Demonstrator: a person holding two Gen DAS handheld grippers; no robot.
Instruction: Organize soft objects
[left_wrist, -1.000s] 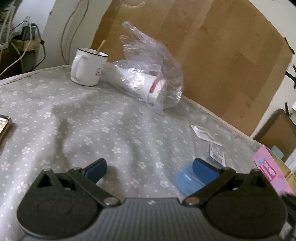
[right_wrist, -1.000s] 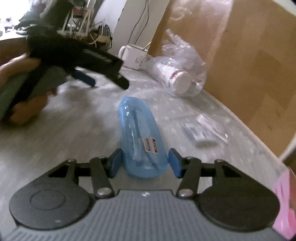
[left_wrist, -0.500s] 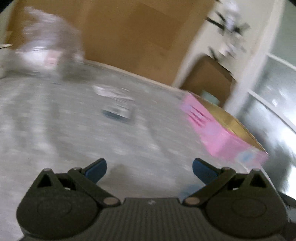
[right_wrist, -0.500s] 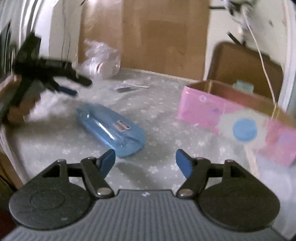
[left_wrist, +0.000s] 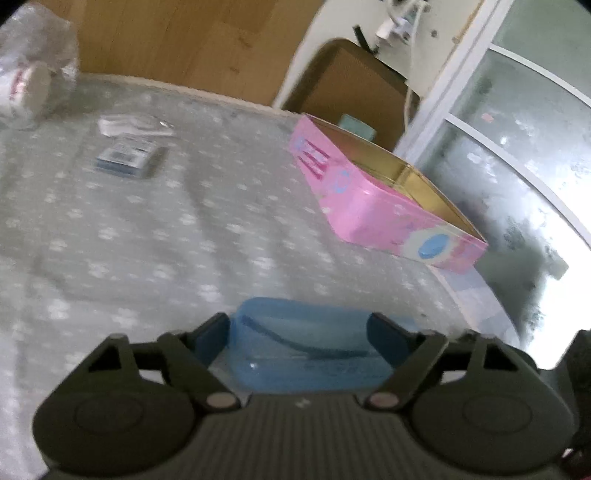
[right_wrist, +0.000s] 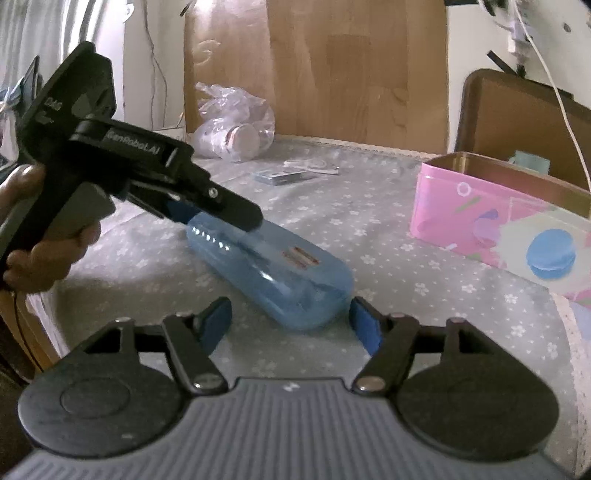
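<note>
The translucent blue oblong plastic case (left_wrist: 303, 347) near the table's (left_wrist: 155, 229) front edge has just been straddled by the closing left gripper (left_wrist: 300, 338), pads apparently unpressed, the right gripper (right_wrist: 291, 325) spread empty.

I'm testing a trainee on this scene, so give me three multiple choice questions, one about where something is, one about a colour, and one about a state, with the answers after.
1. Where does the translucent case lie?
A. inside the open tin
B. on the flowered tablecloth, between the two grippers
C. under the plastic bag

2. What colour is the outside of the open tin?
A. green
B. black
C. pink

3. How does the left gripper stand to the case?
A. its fingers straddle one end of the case
B. it is shut tight with nothing between its fingers
C. it points away from the case

Answers:
1 B: the right wrist view shows the case on the tablecloth, its ends at the left gripper and the right gripper.
2 C: the tin's walls are pink with a blue macaron picture.
3 A: a blue pad sits at each side of the case end.
</note>
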